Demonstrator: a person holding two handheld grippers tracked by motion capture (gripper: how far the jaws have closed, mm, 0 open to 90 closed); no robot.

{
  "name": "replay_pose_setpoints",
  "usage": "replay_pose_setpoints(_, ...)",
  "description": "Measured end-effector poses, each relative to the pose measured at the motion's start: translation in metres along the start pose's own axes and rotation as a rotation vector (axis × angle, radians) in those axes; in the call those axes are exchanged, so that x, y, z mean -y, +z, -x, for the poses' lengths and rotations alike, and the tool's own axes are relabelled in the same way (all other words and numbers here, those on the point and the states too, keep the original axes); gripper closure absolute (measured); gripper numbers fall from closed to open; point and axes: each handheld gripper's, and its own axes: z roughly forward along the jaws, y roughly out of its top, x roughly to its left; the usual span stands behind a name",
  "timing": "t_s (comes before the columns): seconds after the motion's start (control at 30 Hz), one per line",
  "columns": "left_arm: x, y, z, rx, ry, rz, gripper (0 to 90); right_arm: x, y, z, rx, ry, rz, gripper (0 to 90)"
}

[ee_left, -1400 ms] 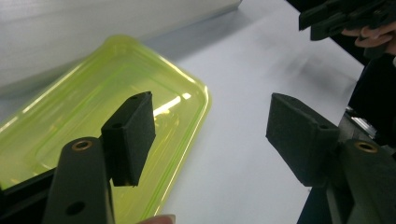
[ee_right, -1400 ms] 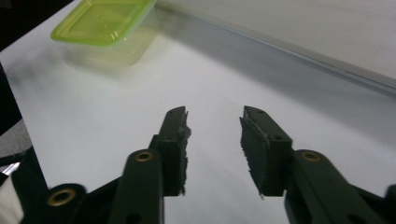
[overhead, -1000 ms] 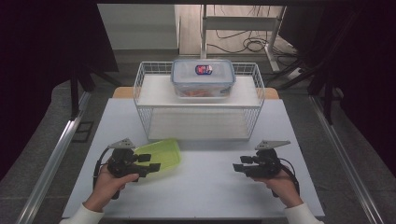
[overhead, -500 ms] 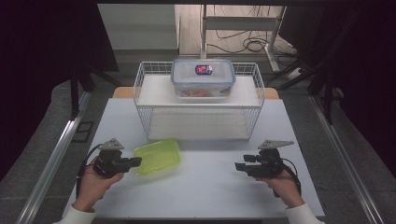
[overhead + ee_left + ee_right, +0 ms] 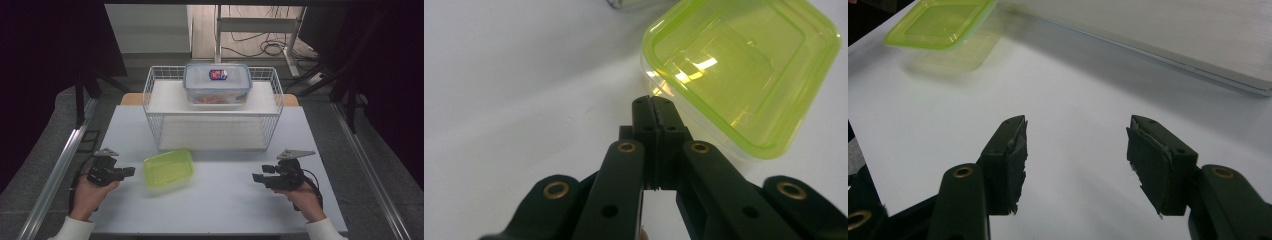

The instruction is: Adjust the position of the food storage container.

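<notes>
Two tongs, one green container, one wire basket, one lidded box.

High view: on the white counter (image 5: pixel 220 200), left tongs (image 5: pixel 131 171) at near left, tips just left of the green container (image 5: pixel 168 167) and apart from it, hand low with forearm entering from the near edge; right tongs (image 5: pixel 256 177) at near right, well apart from the container, pointing left; wire basket (image 5: pixel 155 120) at the far side, with a clear lidded box (image 5: pixel 217 85) on its top shelf. Left gripper view: left tongs (image 5: pixel 654 102) clenched on nothing, pads pressed flat together, tips just short of the container's (image 5: pixel 744 70) near rim, clear base visible under the green. Right gripper view: right tongs (image 5: pixel 1075 150) released, jaws lately widening, bare counter between them, container (image 5: pixel 940 22) at far left.
</notes>
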Motion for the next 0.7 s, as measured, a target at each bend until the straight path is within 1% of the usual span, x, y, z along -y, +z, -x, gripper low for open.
replay_pose_setpoints(0.2, -0.003, 0.009, -0.001, 0.001, -0.007, -0.016, 89.9, 0.001, 0.001, 0.001, 0.004, 0.001, -0.006, 40.6)
replay_pose_setpoints(0.43, -0.008, 0.022, -0.003, 0.016, -0.021, -0.042, 89.9, 0.001, 0.002, 0.002, 0.009, 0.004, -0.008, 40.5)
replay_pose_setpoints(0.7, -0.013, 0.031, -0.008, 0.024, -0.047, -0.047, 89.9, 0.002, 0.002, 0.003, 0.01, 0.006, -0.011, 40.5)
